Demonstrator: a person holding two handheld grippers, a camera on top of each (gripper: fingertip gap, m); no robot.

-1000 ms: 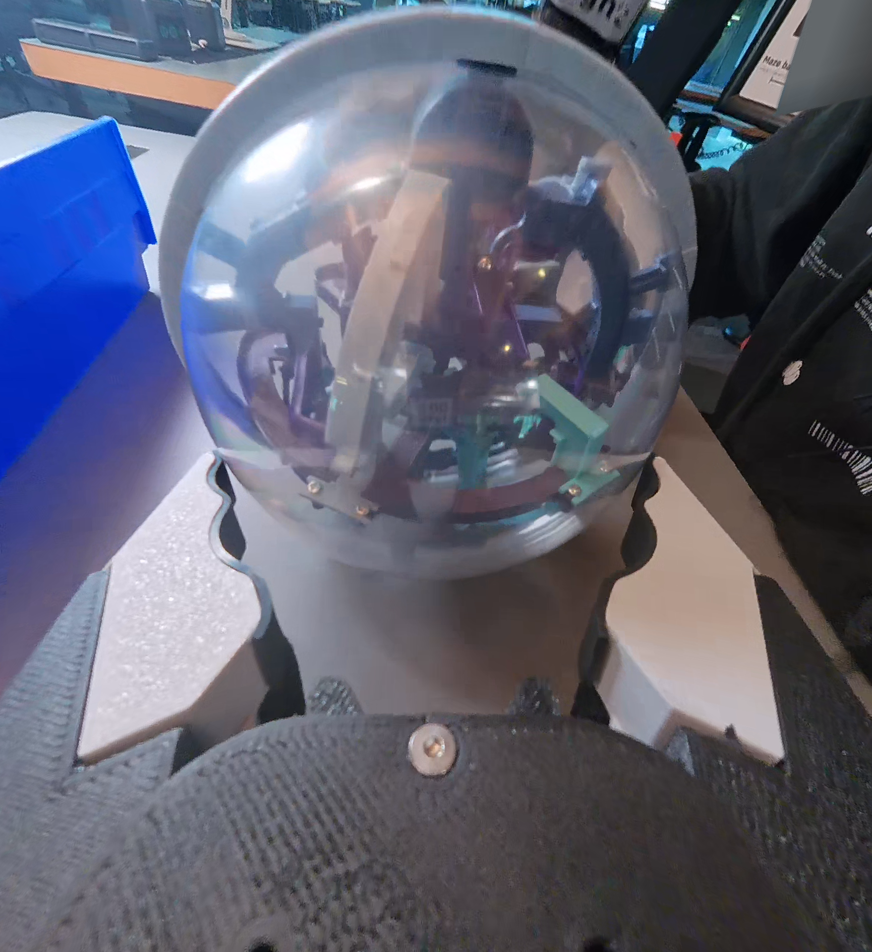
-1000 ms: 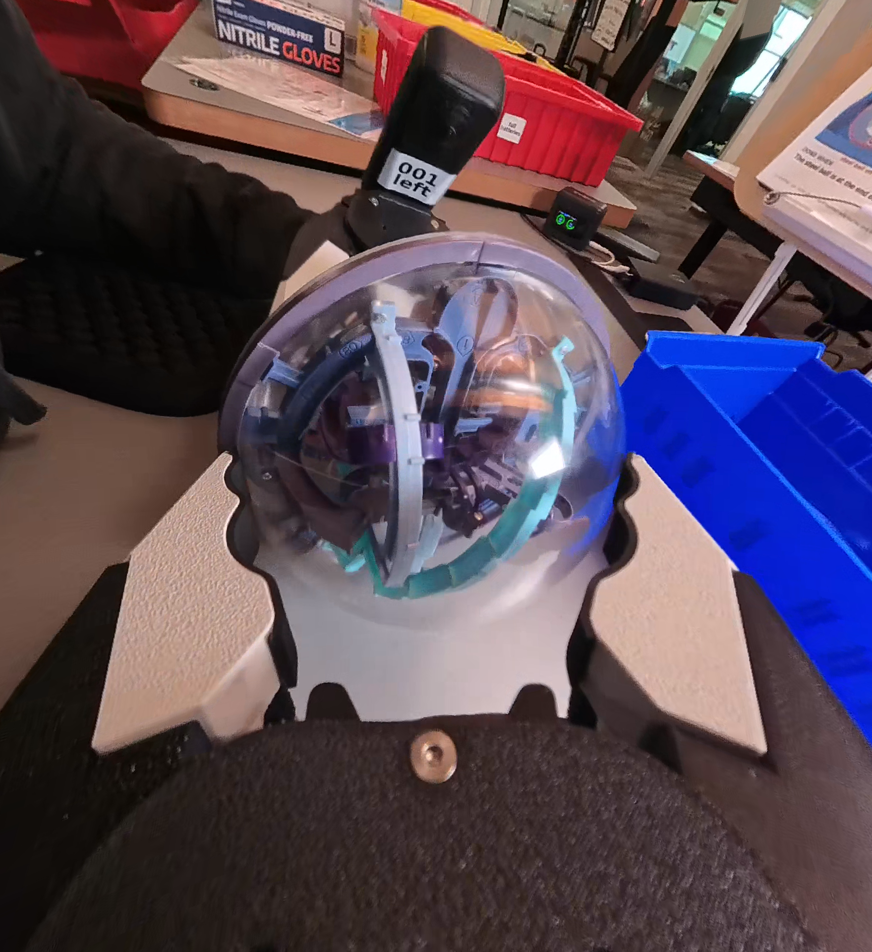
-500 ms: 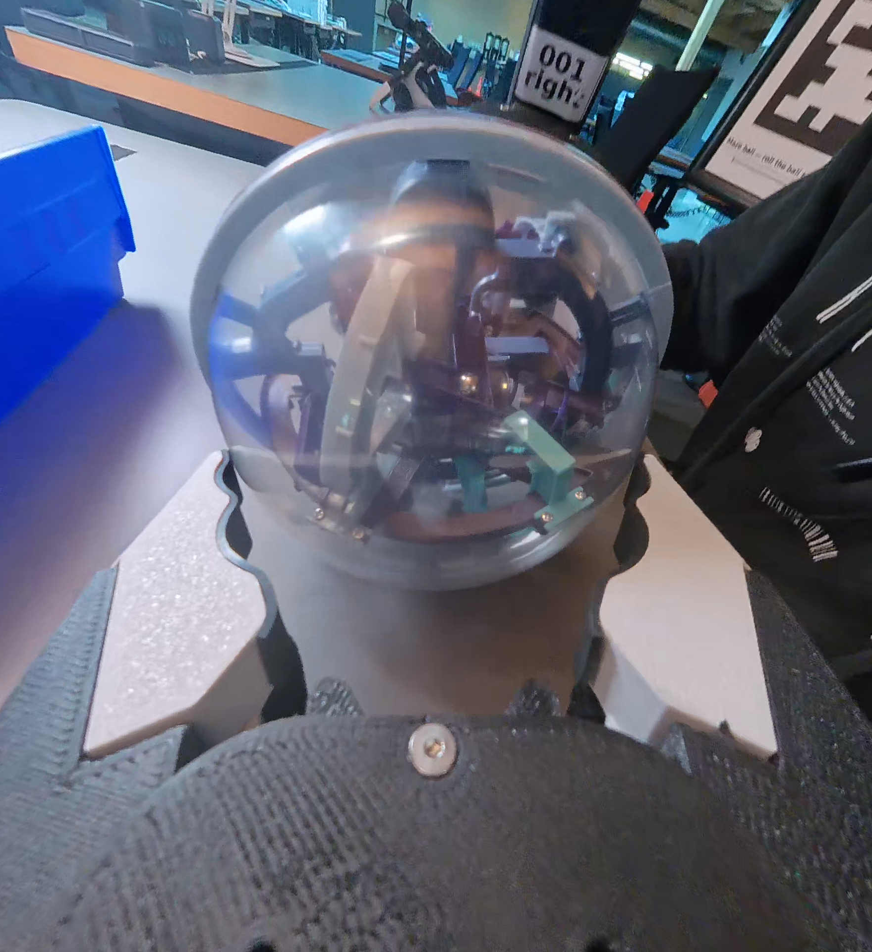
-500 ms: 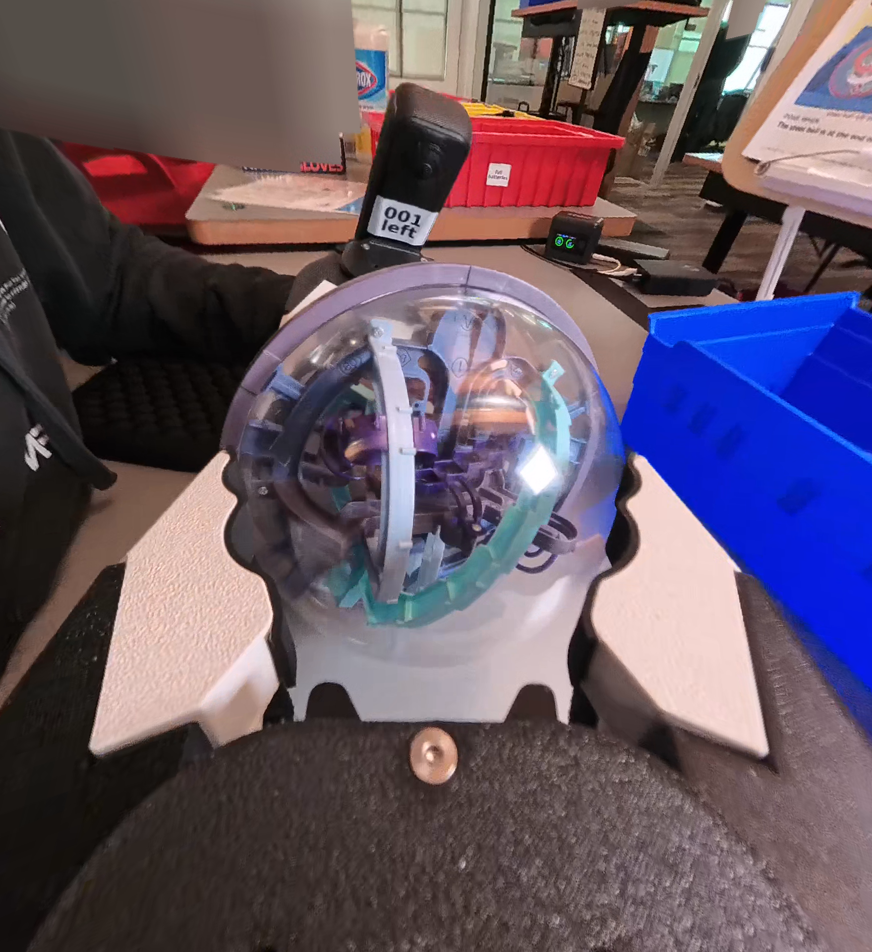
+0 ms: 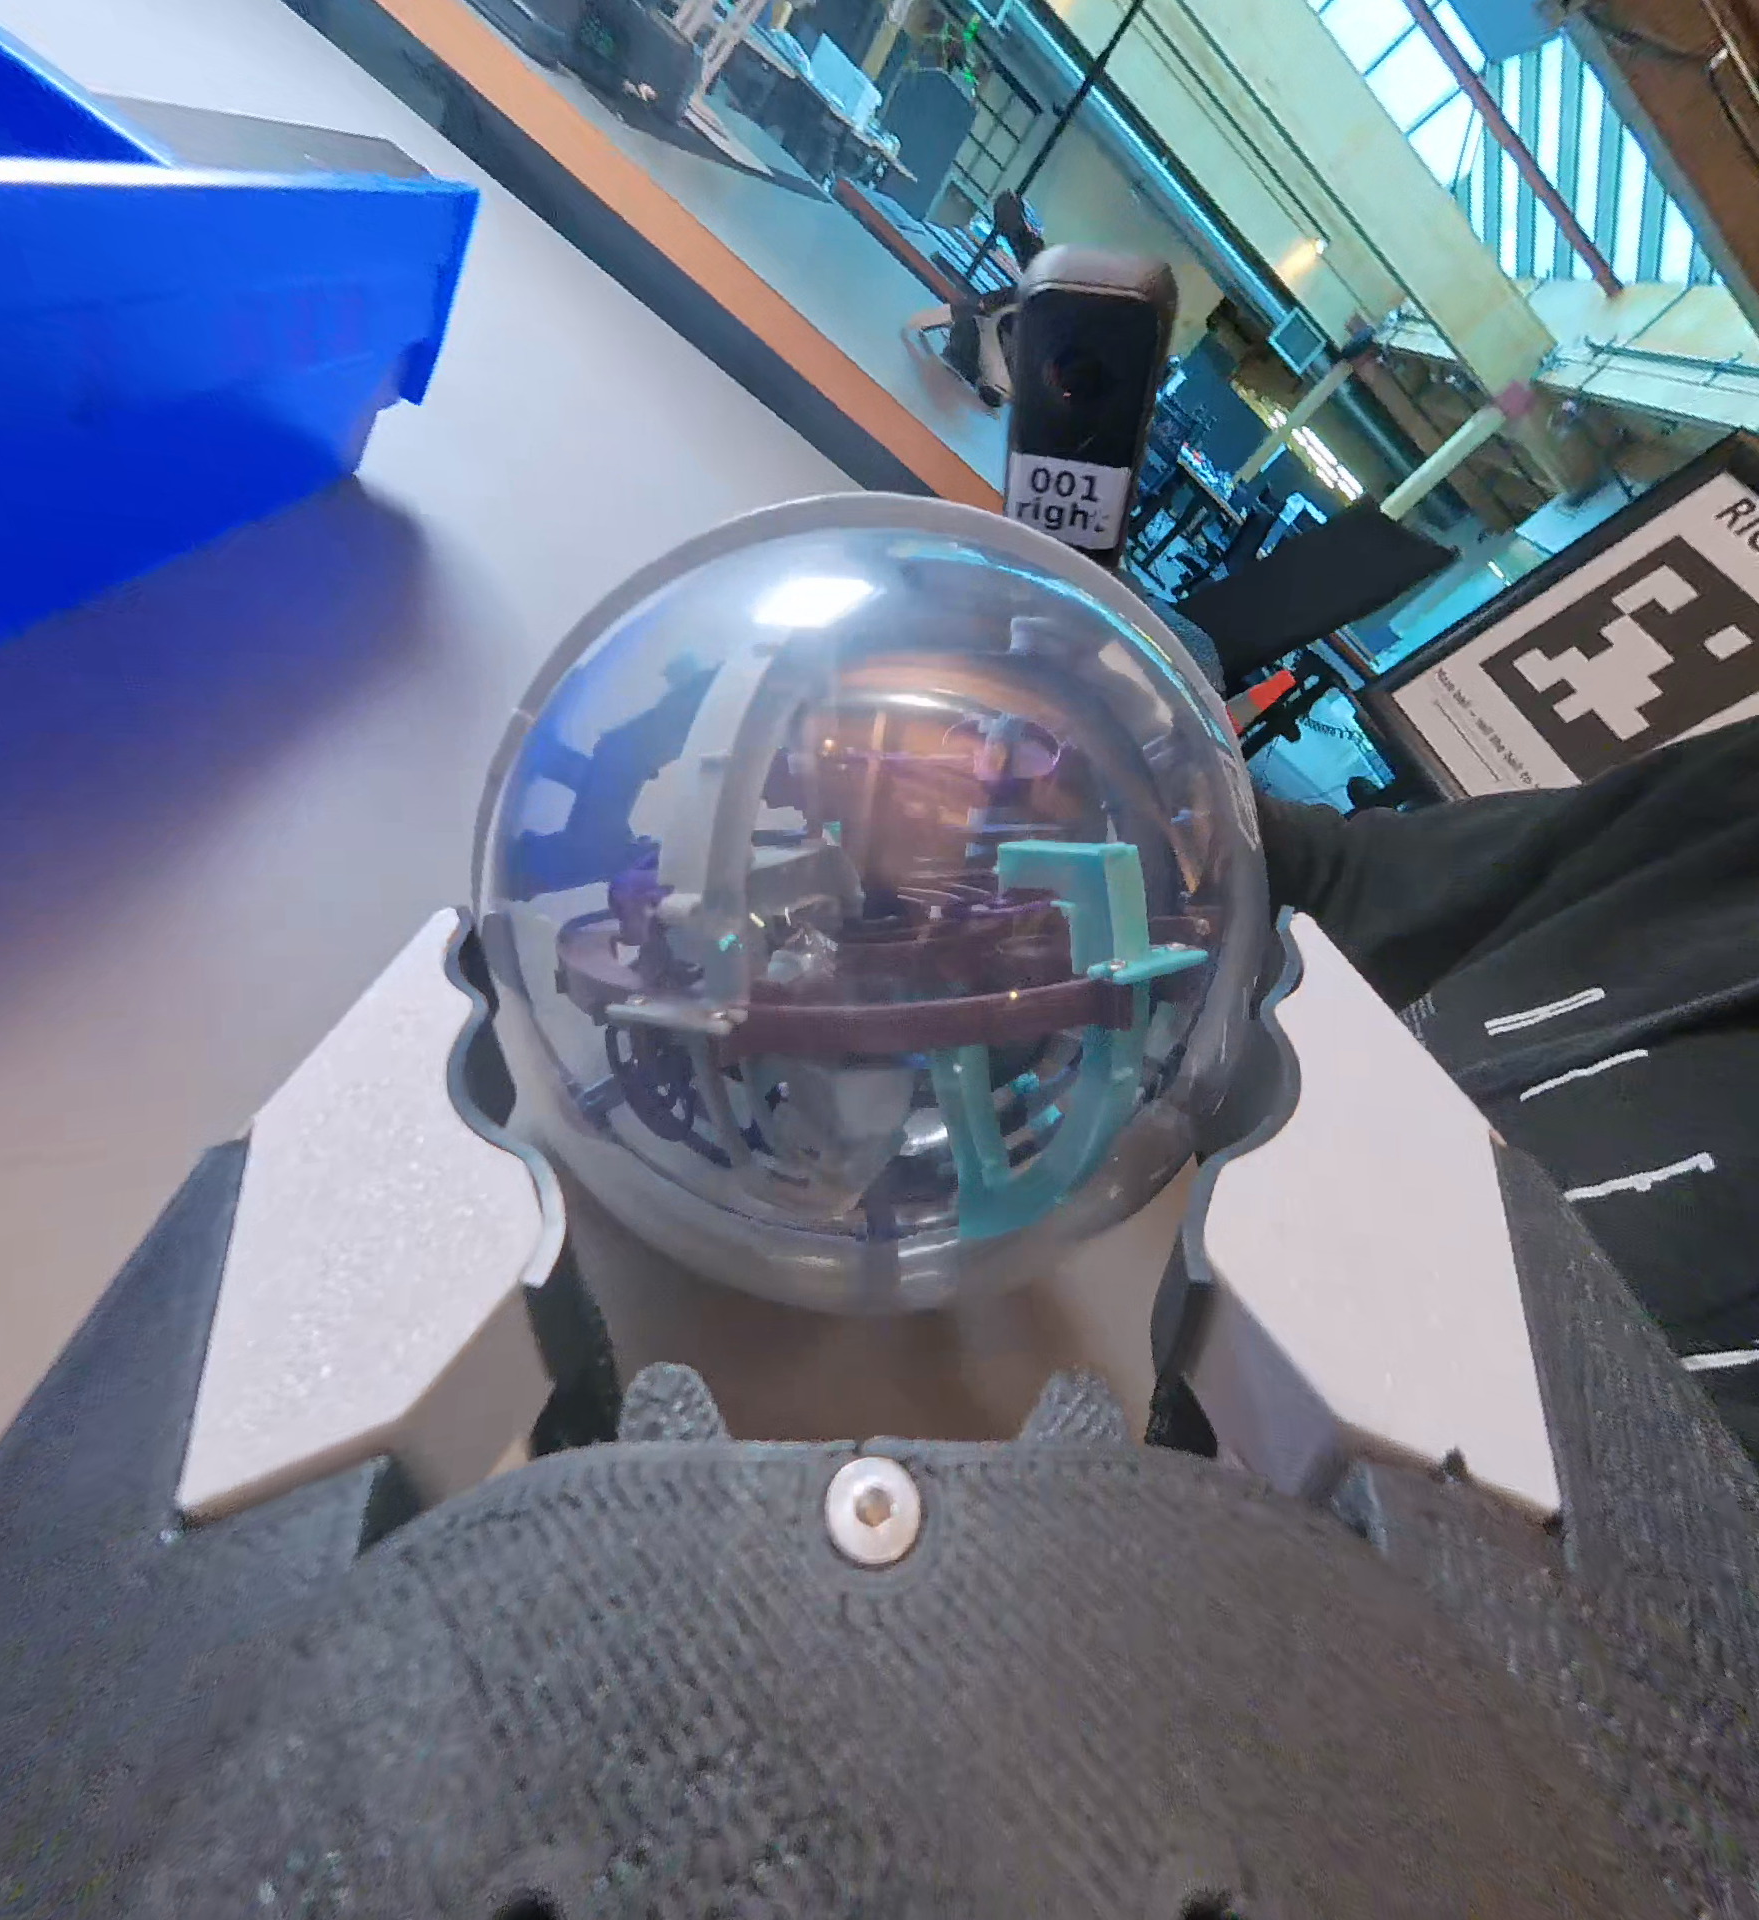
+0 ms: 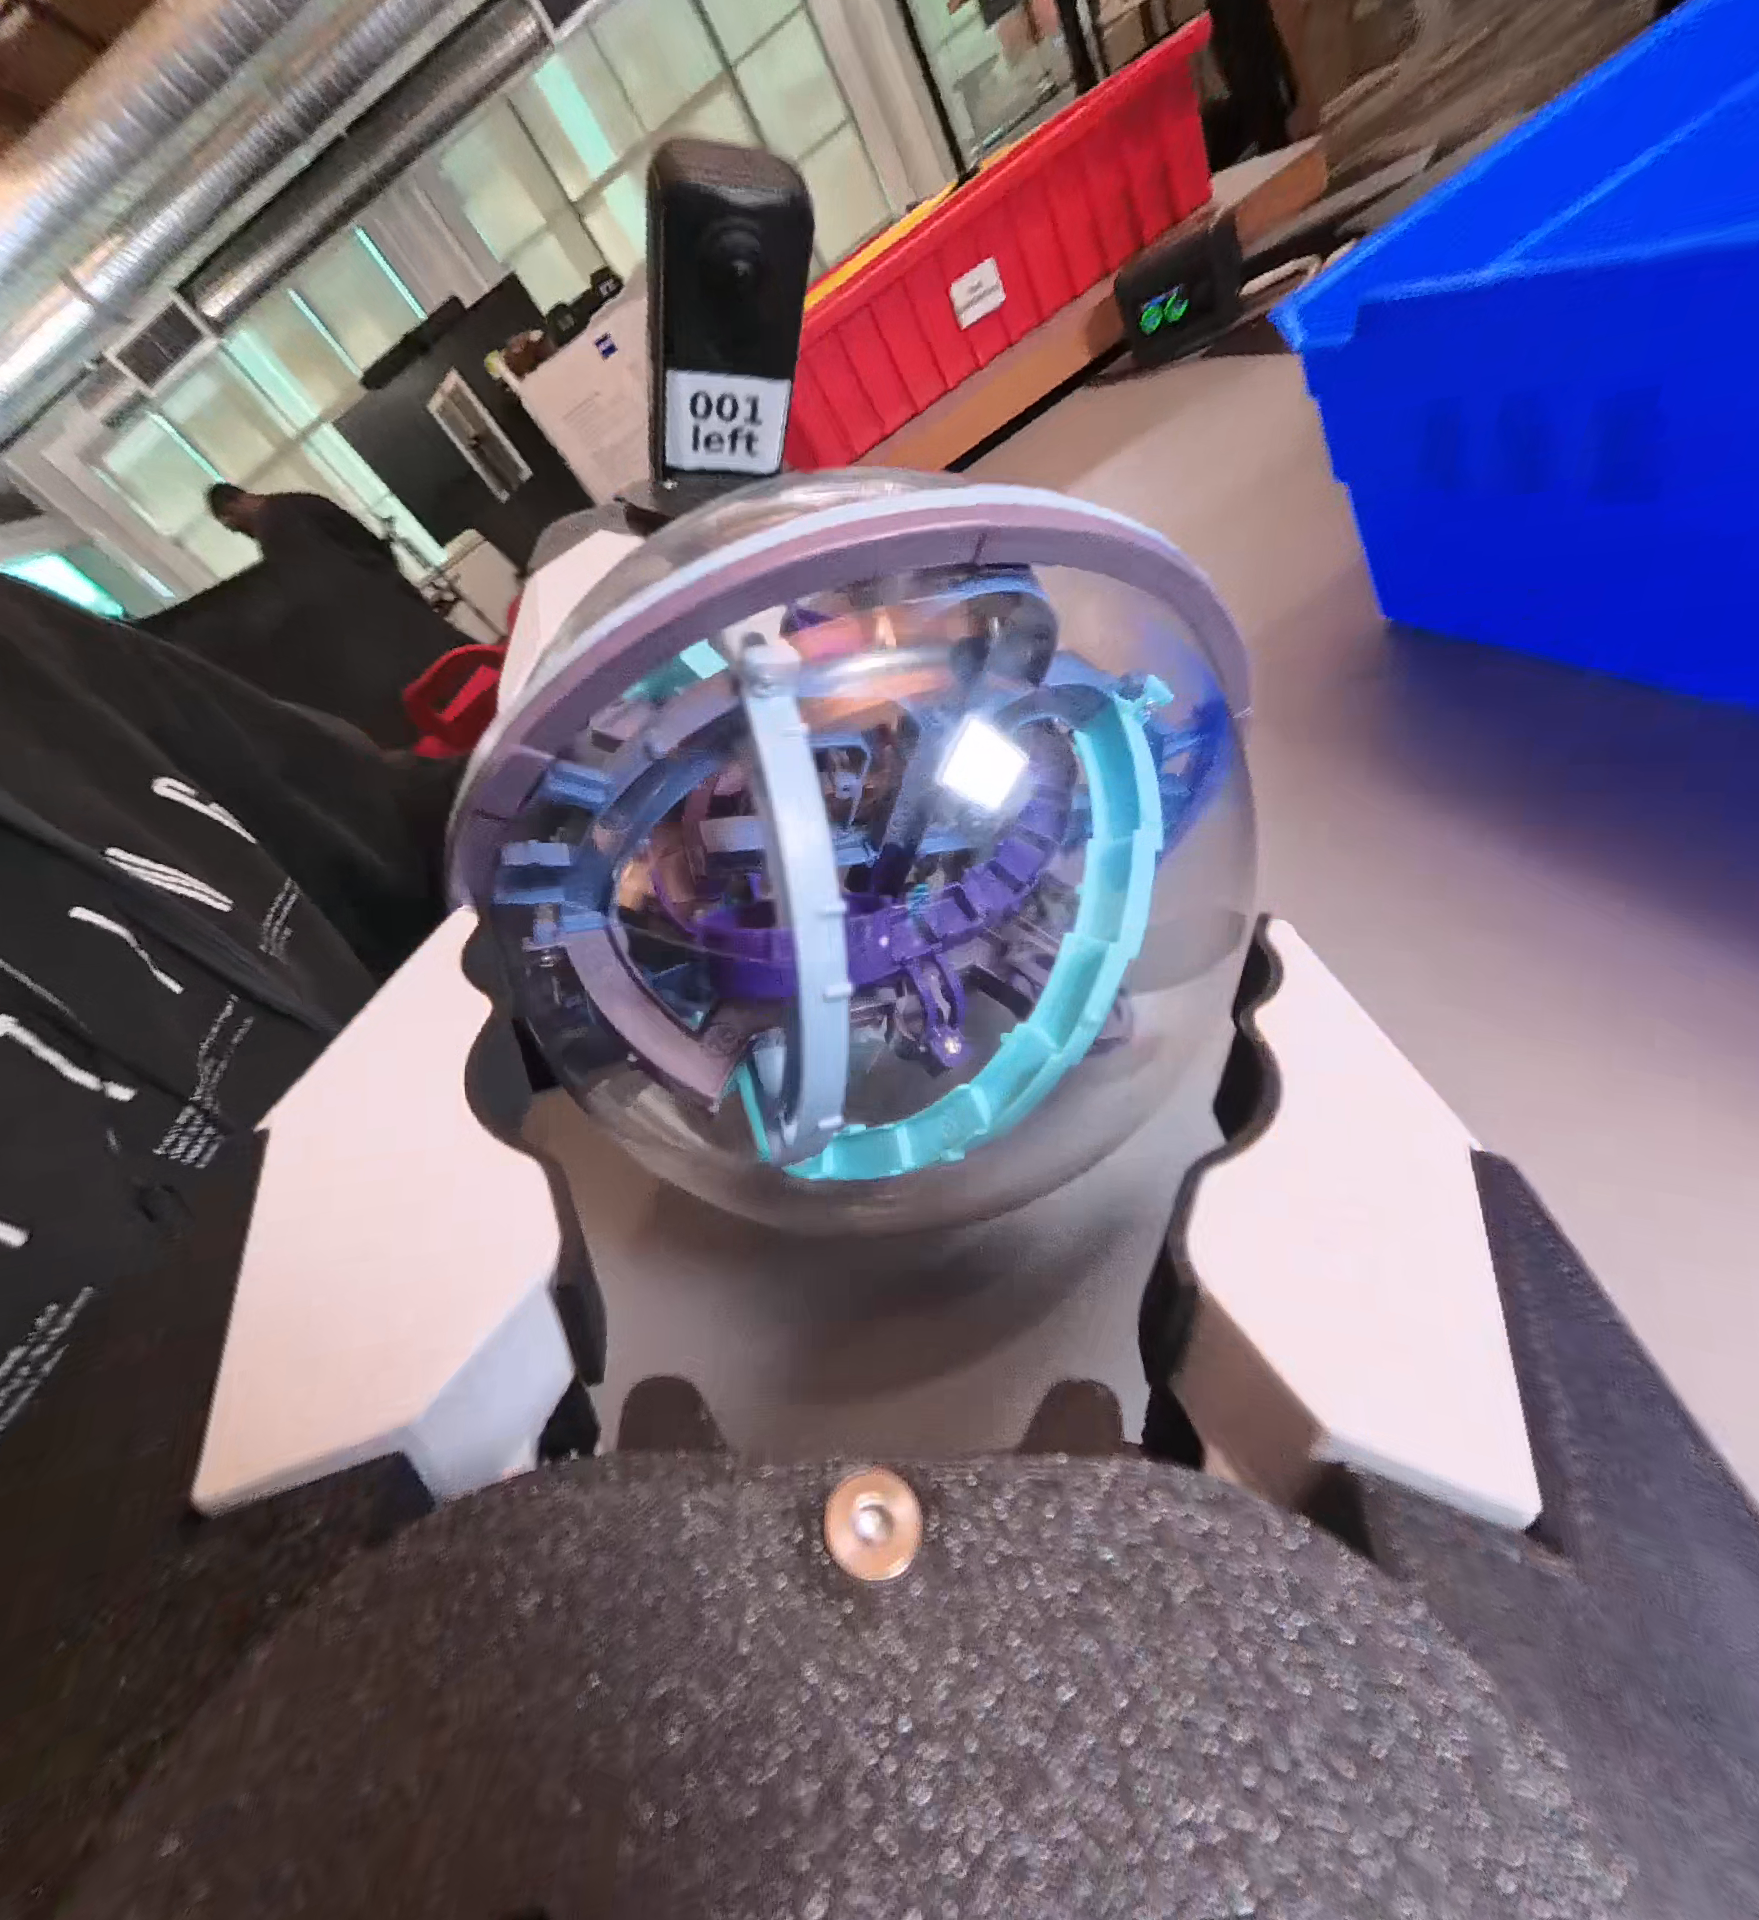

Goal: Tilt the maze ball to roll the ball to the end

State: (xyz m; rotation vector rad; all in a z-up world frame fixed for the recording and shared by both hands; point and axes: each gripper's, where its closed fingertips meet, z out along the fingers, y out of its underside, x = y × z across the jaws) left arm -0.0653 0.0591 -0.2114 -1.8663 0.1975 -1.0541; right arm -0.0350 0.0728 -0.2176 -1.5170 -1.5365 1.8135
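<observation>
The clear plastic maze ball (image 5: 870, 925), a sphere ringed by a grey band and packed with purple, teal and grey tracks, is pinched between the two hand-held grippers, one on each side. The left hand-held gripper (image 5: 873, 997) has its pale grey fingers (image 5: 366, 1174) spread wide, with the dark wavy inner pads pressed against the sphere's sides, so it is gripping the ball. The right hand-held gripper (image 6: 859, 1023) clasps the opposite half the same way, its white fingers (image 6: 387, 1195) set against the shell. Both wrist views are canted, the grey table (image 5: 179, 935) slanting behind the sphere. The ball's underside shows no clear contact with the table, though I cannot tell for sure. The small steel ball inside is lost among the tracks and glare. A blue plastic bin (image 5: 127, 343) stands on the table on the side away from the person, well apart from the sphere. On the other side, a black sleeve with white markings (image 5: 1581, 987) reaches in. A black camera stick with a white label (image 6: 729, 312) rises just behind the sphere in the right wrist view.
</observation>
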